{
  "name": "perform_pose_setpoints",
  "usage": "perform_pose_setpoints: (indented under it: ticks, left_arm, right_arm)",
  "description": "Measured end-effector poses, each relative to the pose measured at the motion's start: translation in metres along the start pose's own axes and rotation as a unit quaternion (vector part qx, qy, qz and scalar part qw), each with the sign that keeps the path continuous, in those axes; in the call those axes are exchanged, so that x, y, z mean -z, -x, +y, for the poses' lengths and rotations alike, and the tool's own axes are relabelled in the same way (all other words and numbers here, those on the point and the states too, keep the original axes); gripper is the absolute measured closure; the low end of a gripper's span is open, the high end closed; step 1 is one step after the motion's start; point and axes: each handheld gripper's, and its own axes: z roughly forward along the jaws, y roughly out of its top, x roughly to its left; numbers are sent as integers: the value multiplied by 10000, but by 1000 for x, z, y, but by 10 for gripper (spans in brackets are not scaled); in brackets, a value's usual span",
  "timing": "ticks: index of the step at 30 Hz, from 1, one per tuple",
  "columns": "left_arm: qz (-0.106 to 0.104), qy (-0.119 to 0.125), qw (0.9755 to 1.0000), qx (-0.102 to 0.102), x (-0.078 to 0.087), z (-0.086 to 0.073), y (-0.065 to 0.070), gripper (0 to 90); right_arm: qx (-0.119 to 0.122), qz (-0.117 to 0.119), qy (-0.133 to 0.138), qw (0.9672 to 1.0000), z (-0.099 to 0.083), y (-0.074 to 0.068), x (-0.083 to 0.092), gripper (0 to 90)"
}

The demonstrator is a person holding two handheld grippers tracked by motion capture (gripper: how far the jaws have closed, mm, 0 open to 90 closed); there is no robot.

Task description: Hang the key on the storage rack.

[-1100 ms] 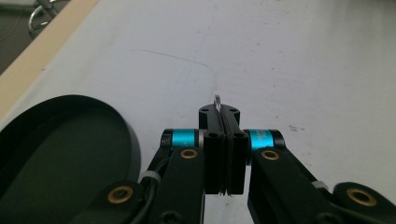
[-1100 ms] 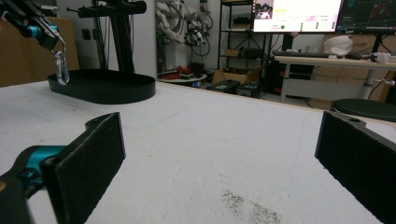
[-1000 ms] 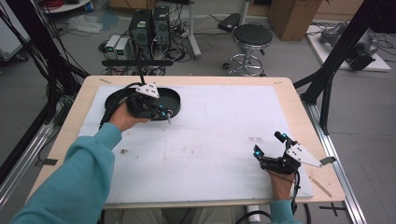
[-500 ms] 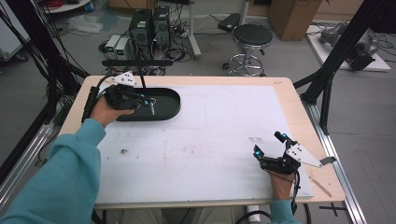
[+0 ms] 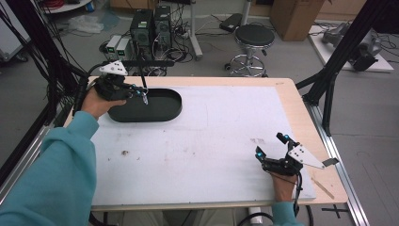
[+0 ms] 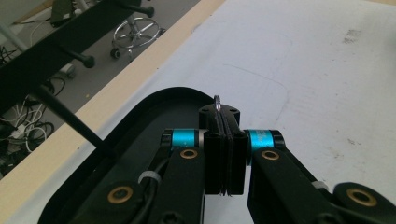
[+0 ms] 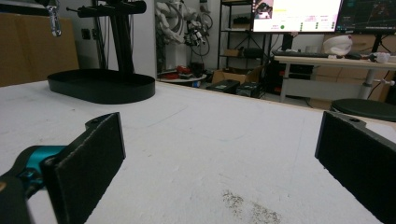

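Worktop (image 5: 202, 155): white sheet on a wood-edged board, takes up the middle of the high view. Black oval tray (image 5: 160, 109) sits upper left on it, with a black rack (image 5: 141, 66) of horizontal pegs standing at its far side; in the right gripper view the tray is at upper left, well apart from that gripper.

Left hand-held gripper (image 5: 141, 94): upper left of the high view, over the tray's left end. Jaws are clamped together on a small metal ring (image 6: 217, 103), which pokes out edge-on above the pads at centre of the left gripper view. The ring also shows as a glint at the jaw tips (image 5: 145, 99), above the tray, below the rack's pegs.

Right hand-held gripper (image 5: 270, 146): lower right, resting on the worktop, jaws spread wide with nothing between them.
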Motion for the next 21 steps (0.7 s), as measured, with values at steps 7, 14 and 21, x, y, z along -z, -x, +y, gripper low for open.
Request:
perform_pose_setpoints:
  ticks: [7, 14, 21]
  left_arm:
    - [165, -12, 9998, 84, 8, 0, -13, 884]
    - [317, -80, 9993, 154, 14, 5, -31, 884]
    - [413, -277, 9987, 89, 19, 12, -46, 884]
  right_arm:
    - [15, -3, -1, 10000, 0, 0, 0, 8]
    - [-2, -7, -23, 10000, 0, 0, 0, 8]
    - [29, -17, -9, 10000, 0, 0, 0, 8]
